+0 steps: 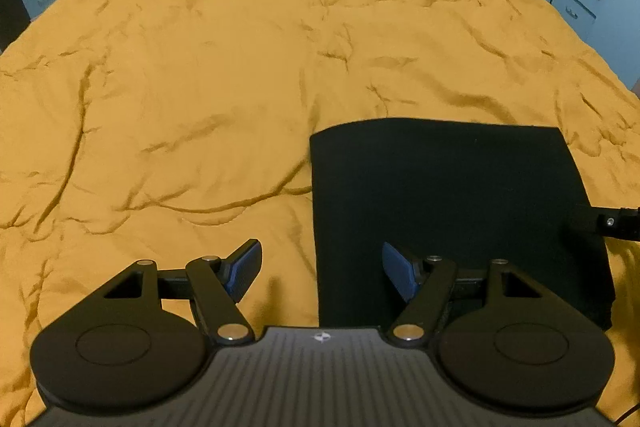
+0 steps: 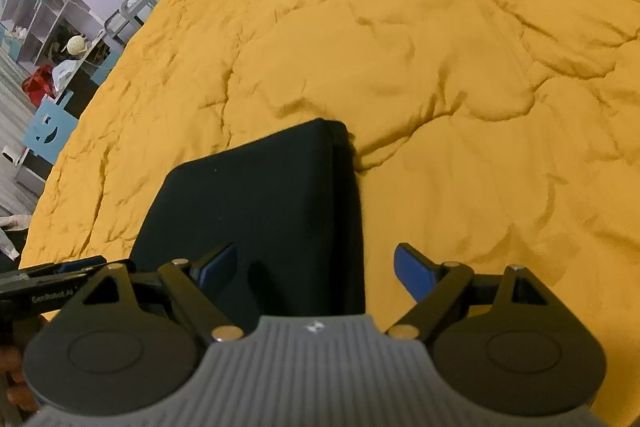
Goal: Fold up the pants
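Note:
The black pants (image 1: 452, 211) lie folded into a neat rectangle on the mustard-yellow bed cover (image 1: 240, 67). My left gripper (image 1: 322, 269) is open and empty, straddling the pants' left edge near their front. In the right wrist view the pants (image 2: 260, 203) show stacked layers along their right edge. My right gripper (image 2: 316, 273) is open and empty, straddling that right edge. The right gripper's finger pokes in at the right of the left wrist view (image 1: 608, 221), and the left gripper shows at the left of the right wrist view (image 2: 52, 277).
The wrinkled yellow cover (image 2: 460, 67) spreads across the whole bed. Shelves and a chair (image 2: 60, 39) stand beyond the bed's left side. Blue drawers (image 1: 576, 3) stand at the right.

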### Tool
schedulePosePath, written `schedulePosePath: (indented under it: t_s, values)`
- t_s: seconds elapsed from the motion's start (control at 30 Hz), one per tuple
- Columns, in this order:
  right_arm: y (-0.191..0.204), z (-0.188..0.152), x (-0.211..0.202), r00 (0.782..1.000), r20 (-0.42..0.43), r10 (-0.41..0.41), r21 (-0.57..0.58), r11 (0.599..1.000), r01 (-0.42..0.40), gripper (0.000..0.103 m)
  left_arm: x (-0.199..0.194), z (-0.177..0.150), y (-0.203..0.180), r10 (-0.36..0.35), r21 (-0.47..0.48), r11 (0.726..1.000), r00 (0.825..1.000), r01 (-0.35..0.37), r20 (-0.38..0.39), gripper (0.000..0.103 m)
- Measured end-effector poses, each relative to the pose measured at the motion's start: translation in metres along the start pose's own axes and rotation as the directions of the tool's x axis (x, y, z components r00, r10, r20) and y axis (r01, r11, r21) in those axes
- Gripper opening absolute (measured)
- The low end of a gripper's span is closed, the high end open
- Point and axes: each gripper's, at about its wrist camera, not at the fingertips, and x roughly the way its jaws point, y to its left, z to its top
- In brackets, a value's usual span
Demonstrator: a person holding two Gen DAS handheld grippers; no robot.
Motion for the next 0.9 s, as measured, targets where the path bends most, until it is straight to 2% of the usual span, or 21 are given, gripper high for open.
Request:
schedulePosePath:
  t_s: [0.17,0.4,0.53,0.67,0.77,0.9]
  values:
    - [-0.001,-0.001,0.009,0.999,-0.025,0.033,0.0,0.999,-0.033,0.083,0.013,-0.001,0.001,-0.084,-0.02,0.996,0.995,0.083,-0.046,0.081]
    - [-0.016,-0.004,0.026,0.994,-0.051,0.094,0.065,0.994,-0.091,0.083,0.034,-0.003,0.01,-0.236,-0.105,0.968,0.968,0.226,-0.091,0.084]
    - [-0.016,-0.006,0.033,0.99,-0.034,0.135,0.093,0.987,-0.131,0.083,0.05,-0.003,0.027,-0.38,-0.192,0.914,0.92,0.359,-0.092,0.086]
    - [-0.013,-0.008,0.042,0.984,-0.018,0.179,0.09,0.98,-0.176,0.083,0.065,-0.002,0.038,-0.474,-0.293,0.852,0.877,0.435,-0.077,0.086]
    - [-0.022,-0.006,0.046,0.965,0.006,0.261,0.143,0.955,-0.259,0.082,0.069,-0.002,0.044,-0.513,-0.332,0.82,0.856,0.466,-0.065,0.084]
    - [-0.04,-0.003,0.048,0.937,0.031,0.348,0.266,0.901,-0.343,0.073,0.066,-0.005,0.056,-0.544,-0.362,0.791,0.838,0.494,-0.046,0.07]
